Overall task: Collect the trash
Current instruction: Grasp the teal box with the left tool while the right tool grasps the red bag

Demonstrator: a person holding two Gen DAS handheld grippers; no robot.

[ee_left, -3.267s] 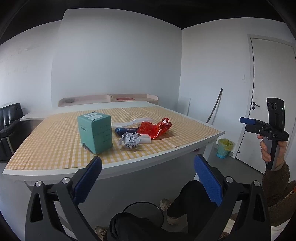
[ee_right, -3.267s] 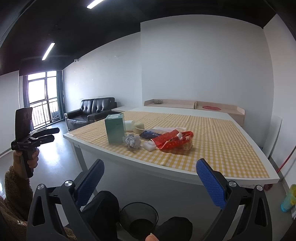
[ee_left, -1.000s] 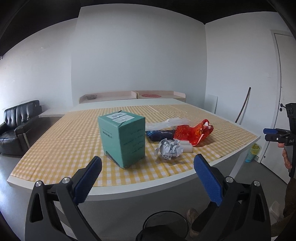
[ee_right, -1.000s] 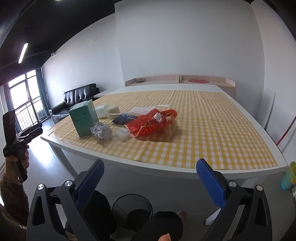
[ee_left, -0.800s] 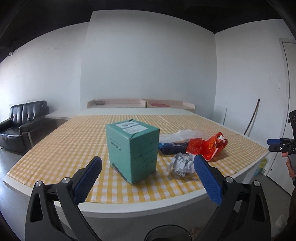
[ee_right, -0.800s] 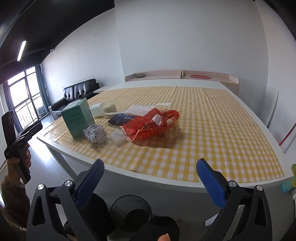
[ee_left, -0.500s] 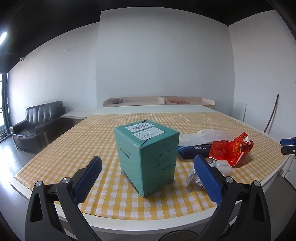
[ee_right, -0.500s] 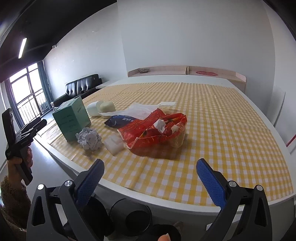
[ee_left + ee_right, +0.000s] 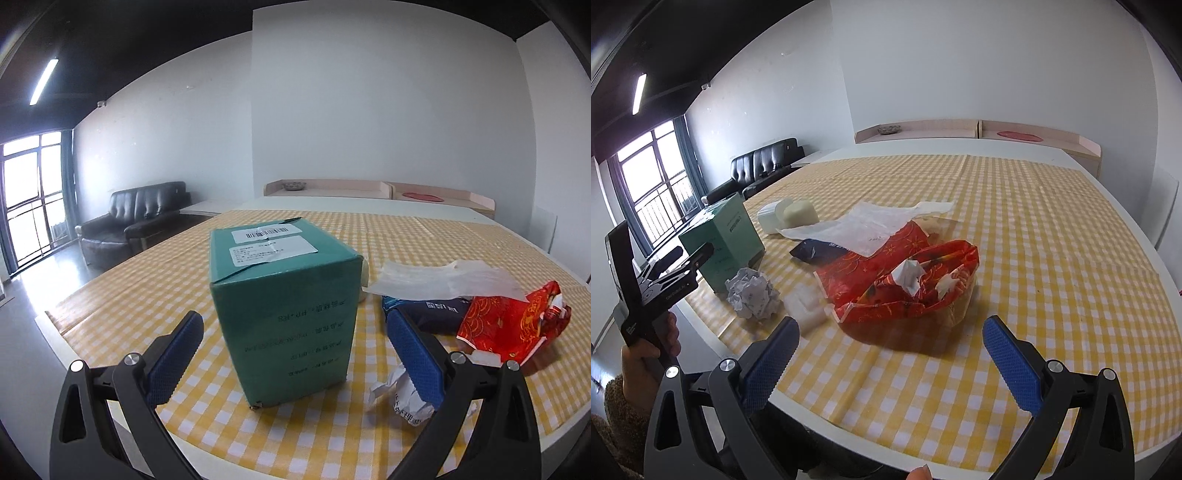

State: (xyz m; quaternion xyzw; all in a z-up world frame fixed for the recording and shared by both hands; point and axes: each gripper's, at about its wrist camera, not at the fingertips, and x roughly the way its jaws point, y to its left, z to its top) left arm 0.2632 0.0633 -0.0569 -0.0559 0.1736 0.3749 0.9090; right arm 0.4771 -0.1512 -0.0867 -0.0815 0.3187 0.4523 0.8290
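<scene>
A teal cardboard box (image 9: 284, 310) stands near the table's front edge, straight ahead of my open left gripper (image 9: 295, 354), whose blue pads flank it without touching. Right of the box lie a crumpled paper ball (image 9: 402, 395), a dark blue wrapper (image 9: 432, 314), a clear plastic sheet (image 9: 443, 280) and a red patterned bag (image 9: 513, 325). My right gripper (image 9: 890, 354) hangs open just short of the red bag (image 9: 905, 280), which holds white tissue scraps. The paper ball (image 9: 751, 293), a white foam piece (image 9: 807, 304), the teal box (image 9: 726, 236) and the left gripper (image 9: 689, 258) in a hand show at its left.
A yellow checked cloth (image 9: 1052, 229) covers the white table (image 9: 406, 205). Two pale cups (image 9: 790, 216) lie on their sides behind the box. A black sofa (image 9: 136, 218) and a window stand at the left, and pink trays (image 9: 369, 186) line the back wall.
Both grippers have moved forward and up to the table: the left one now faces the teal box at close range, the right one the red bag. The floor bin has dropped out of view.
</scene>
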